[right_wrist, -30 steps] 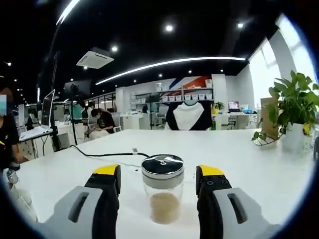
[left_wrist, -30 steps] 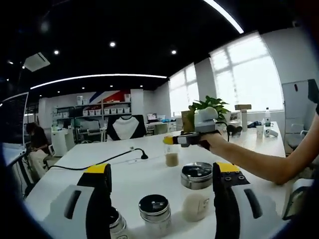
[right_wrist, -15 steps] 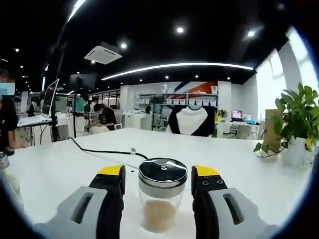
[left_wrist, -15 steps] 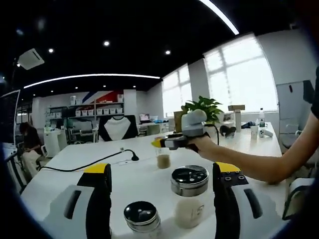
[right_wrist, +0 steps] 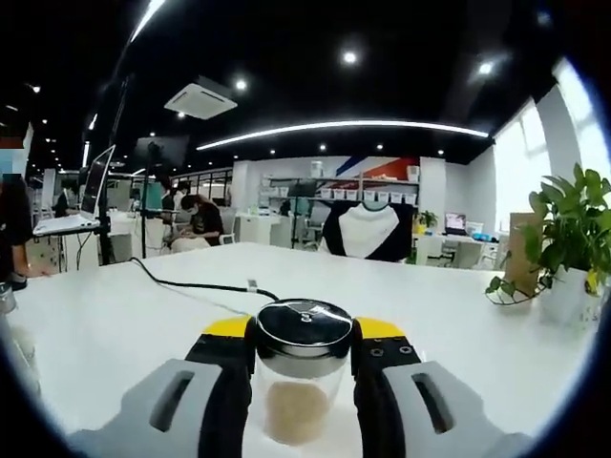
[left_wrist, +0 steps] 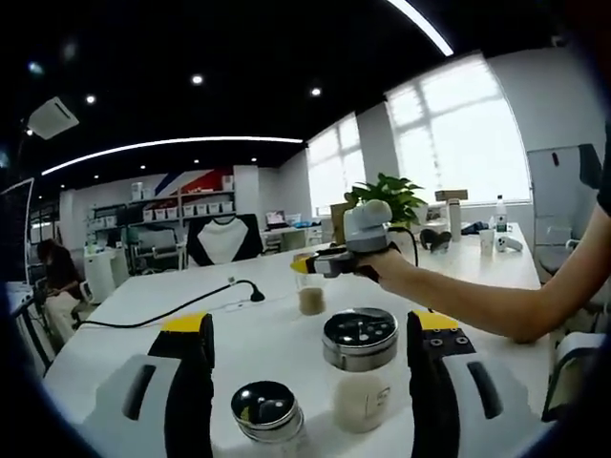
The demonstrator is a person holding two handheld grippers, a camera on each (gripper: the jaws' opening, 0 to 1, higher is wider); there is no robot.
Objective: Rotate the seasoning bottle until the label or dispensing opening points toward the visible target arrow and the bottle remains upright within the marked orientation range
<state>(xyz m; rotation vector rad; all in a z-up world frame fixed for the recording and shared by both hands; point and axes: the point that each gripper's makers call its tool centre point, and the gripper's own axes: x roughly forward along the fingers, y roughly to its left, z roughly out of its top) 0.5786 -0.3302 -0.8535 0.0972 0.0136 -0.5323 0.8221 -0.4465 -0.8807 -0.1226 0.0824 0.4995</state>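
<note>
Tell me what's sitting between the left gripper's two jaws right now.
In the left gripper view, two steel-lidded jars stand on the white table between the open left gripper jaws, ungripped.

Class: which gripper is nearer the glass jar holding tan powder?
Right. The right gripper has its jaws closed on the glass jar of tan powder; the left gripper sits far back across the table.

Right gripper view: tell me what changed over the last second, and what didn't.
The right tool closed its jaws from a wide gap onto the seasoning bottle with brown powder, now gripping it just below its metal lid. The bottle stands upright on the white table as before. In the left gripper view, the left tool is open as before, around the white-powder jar, not touching it.
</note>
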